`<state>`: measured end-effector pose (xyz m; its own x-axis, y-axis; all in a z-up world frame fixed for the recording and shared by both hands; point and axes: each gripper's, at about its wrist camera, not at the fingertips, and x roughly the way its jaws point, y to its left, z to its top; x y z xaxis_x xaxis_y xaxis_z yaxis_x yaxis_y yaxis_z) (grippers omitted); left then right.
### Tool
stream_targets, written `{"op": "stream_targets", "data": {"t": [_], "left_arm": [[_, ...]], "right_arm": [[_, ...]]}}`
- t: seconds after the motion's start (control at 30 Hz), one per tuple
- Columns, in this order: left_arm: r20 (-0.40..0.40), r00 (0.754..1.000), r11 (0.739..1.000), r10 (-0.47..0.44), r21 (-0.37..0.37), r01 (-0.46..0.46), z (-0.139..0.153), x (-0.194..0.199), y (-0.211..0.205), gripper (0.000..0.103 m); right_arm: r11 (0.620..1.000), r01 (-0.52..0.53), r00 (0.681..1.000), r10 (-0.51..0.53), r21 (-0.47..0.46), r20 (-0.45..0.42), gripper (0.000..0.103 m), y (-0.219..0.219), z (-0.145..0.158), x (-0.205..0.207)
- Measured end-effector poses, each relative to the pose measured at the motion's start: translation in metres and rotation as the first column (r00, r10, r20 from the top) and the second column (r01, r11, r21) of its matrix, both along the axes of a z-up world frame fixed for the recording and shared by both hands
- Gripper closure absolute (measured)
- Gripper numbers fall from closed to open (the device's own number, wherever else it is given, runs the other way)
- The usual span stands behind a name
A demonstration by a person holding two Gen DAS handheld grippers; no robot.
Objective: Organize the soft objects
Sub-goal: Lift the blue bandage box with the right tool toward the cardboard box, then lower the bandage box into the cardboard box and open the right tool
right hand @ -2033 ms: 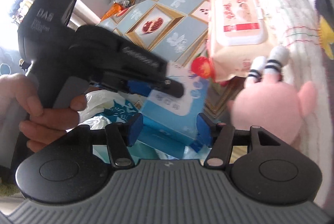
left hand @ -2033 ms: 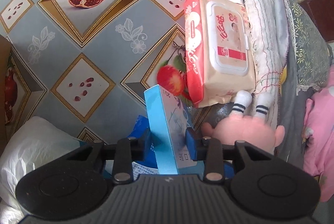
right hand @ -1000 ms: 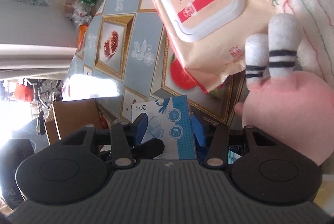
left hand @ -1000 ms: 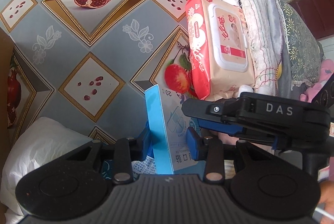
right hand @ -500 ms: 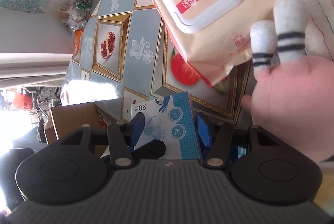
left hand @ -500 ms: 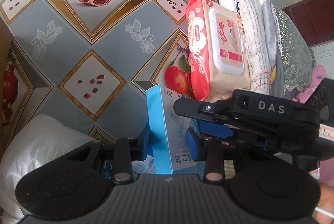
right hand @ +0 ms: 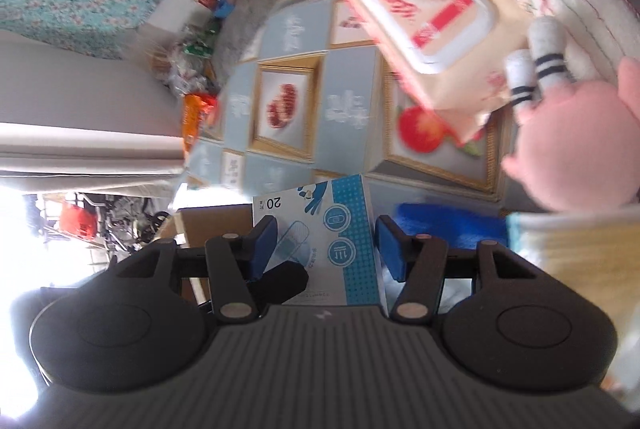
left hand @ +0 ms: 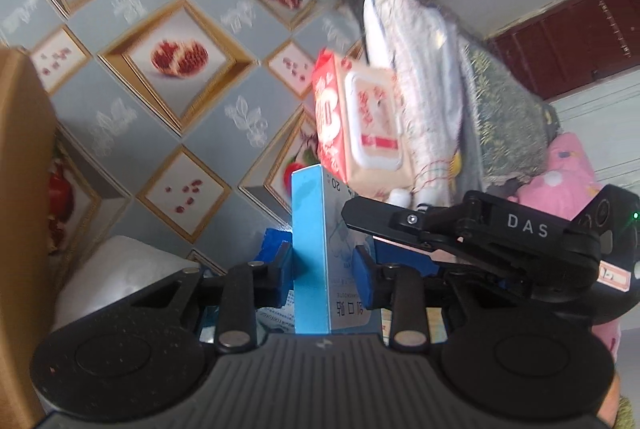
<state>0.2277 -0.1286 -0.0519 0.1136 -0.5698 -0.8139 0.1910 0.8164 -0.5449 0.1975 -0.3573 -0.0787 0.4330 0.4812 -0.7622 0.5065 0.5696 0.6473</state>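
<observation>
Blue box (left hand: 310,249) stands upright between the closing pads of the left hand-held gripper (left hand: 323,271), both pads touching its sides. Right hand-held gripper (right hand: 326,249) straddles the same box, its pads apart from it. Wipes pack (left hand: 360,121) lies on the patterned worktop (left hand: 132,117) at 12 o'clock, pink plush (right hand: 576,149) beside it.

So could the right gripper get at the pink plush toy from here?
Probably not straight away: the blue box sits between the right gripper's fingers, so it must clear that first. Otherwise the pink plush toy lies uncovered just beyond and to its right.
</observation>
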Motion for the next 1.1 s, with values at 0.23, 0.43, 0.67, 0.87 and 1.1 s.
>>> {"op": "stream_targets", "data": {"t": [0.23, 0.43, 0.67, 0.87, 1.1], "left_arm": [[0.035, 0.996, 0.997, 0.077, -0.029, -0.076, 0.058, -0.009, 0.077, 0.073], [0.071, 0.982, 0.985, 0.173, 0.011, -0.174, 0.093, -0.014, 0.168, 0.074], [0.04, 0.957, 0.956, 0.287, 0.057, -0.289, 0.062, 0.003, 0.266, 0.074], [0.028, 0.948, 0.946, 0.318, 0.059, -0.319, 0.013, 0.035, 0.31, 0.073], [0.087, 0.918, 0.906, 0.387, 0.15, -0.397, -0.048, 0.073, 0.329, 0.062]], "right_arm": [[0.998, -0.016, 0.998, 0.013, 0.053, 0.056, 0.048, 0.063, 0.055, -0.002], [0.987, -0.096, 0.993, 0.086, 0.127, 0.084, 0.048, 0.152, 0.083, 0.01], [0.971, -0.19, 0.982, 0.185, 0.144, 0.047, 0.047, 0.263, 0.059, 0.048], [0.97, -0.221, 0.975, 0.221, 0.098, 0.007, 0.047, 0.316, 0.015, 0.09], [0.977, -0.214, 0.975, 0.215, -0.019, 0.05, 0.047, 0.326, -0.01, 0.124]]}}
